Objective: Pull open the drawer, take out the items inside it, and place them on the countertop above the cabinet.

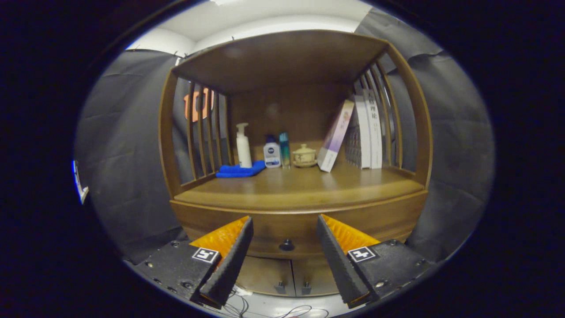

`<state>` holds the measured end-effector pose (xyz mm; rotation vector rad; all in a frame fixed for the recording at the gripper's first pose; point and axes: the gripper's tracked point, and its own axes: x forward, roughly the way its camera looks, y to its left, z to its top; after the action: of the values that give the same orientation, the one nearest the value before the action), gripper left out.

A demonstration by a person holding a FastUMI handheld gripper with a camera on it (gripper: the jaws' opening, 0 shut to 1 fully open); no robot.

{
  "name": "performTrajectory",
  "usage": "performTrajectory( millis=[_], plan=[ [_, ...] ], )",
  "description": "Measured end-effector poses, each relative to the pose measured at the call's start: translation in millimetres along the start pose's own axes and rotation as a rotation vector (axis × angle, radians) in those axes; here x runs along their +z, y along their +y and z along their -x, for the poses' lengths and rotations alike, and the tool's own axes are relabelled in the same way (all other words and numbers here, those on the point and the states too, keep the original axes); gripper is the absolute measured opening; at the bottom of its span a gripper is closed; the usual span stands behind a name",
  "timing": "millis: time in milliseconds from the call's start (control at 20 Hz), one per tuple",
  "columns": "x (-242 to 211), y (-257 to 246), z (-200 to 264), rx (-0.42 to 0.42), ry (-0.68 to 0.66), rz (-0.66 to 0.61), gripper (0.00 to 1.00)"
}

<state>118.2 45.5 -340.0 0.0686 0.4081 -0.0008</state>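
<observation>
A brown wooden cabinet (397, 132) stands ahead of me. Its drawer (287, 229) is shut, with a small dark round knob (286, 244) at the middle of its front. My gripper (285, 221) is open, its two fingers spread wide on either side of the knob and a short way in front of it, touching nothing. The countertop (300, 187) lies just above the drawer, under the cabinet's top shelf. What the drawer holds is hidden.
On the countertop's back stand a white pump bottle (243, 145), a folded blue cloth (240, 170), two small bottles (272, 152), a little lidded pot (304, 156) and leaning books (364, 132). Two lower doors (291, 276) sit under the drawer. Cables (282, 309) lie on the floor.
</observation>
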Motion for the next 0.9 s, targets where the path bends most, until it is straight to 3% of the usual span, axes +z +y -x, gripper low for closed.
performTrajectory(
  millis=[100, 300, 600, 900],
  plan=[
    [-18, -5, -19, -0.007, 0.035, 0.013, 0.83],
    [-37, -7, -46, -0.023, 0.079, 0.048, 0.78],
    [-53, -16, -58, -0.072, 0.108, 0.042, 0.63],
    [-62, -10, -66, -0.101, 0.088, 0.029, 0.31]
  ],
)
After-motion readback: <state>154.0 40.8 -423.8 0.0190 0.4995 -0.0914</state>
